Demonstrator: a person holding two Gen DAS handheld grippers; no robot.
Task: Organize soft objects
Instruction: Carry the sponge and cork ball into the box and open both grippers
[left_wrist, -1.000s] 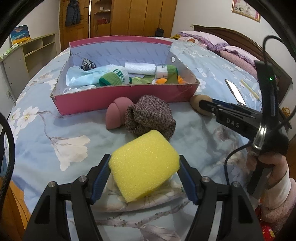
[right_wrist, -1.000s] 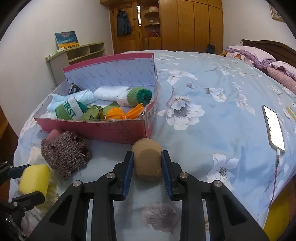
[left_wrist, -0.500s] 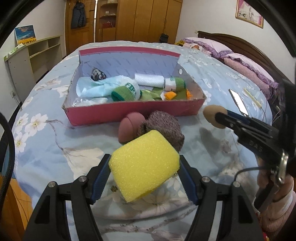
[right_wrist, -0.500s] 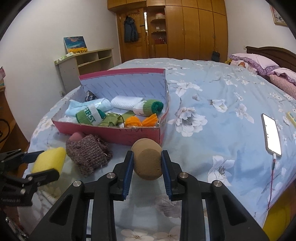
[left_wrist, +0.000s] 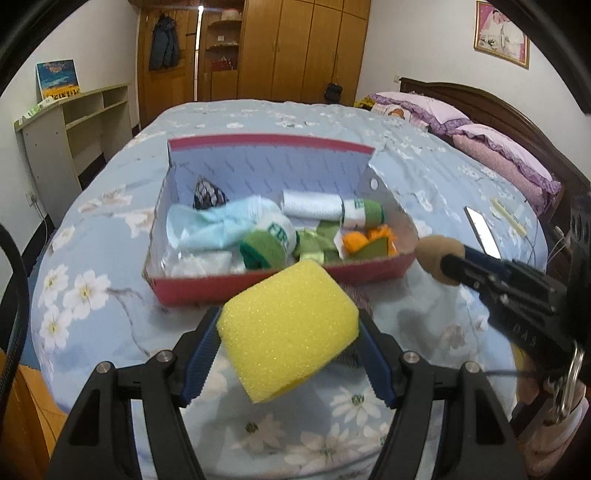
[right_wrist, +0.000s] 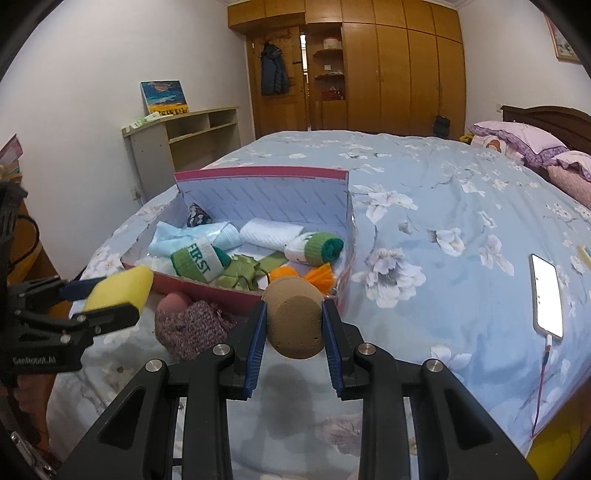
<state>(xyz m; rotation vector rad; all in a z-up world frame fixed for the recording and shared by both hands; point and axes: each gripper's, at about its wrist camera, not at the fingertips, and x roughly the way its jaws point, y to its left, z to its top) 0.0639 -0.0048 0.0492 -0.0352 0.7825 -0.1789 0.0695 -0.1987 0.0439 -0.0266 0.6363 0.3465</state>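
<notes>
My left gripper (left_wrist: 288, 332) is shut on a yellow sponge (left_wrist: 288, 328) and holds it in the air just in front of the red cardboard box (left_wrist: 258, 282). My right gripper (right_wrist: 293, 321) is shut on a brown oval sponge (right_wrist: 295, 321), also lifted, near the box's front right corner. Each gripper shows in the other's view: the brown sponge (left_wrist: 437, 254) at right, the yellow sponge (right_wrist: 120, 288) at left. The box (right_wrist: 229, 291) holds rolled socks and cloths. A knitted purple-brown item (right_wrist: 192, 328) and a pink sponge (right_wrist: 173, 302) lie on the bed before the box.
The bed carries a blue floral cover (right_wrist: 443, 229). A lit phone (right_wrist: 546, 295) on a cable lies to the right. Pink pillows (left_wrist: 498, 155) sit at the headboard. A shelf unit (right_wrist: 184, 144) and wooden wardrobes (right_wrist: 388, 74) stand beyond the bed.
Both grippers have risen off the bed with their sponges and come closer to the box. The knitted item and pink sponge stayed on the bed and are now hidden behind the yellow sponge in the left view.
</notes>
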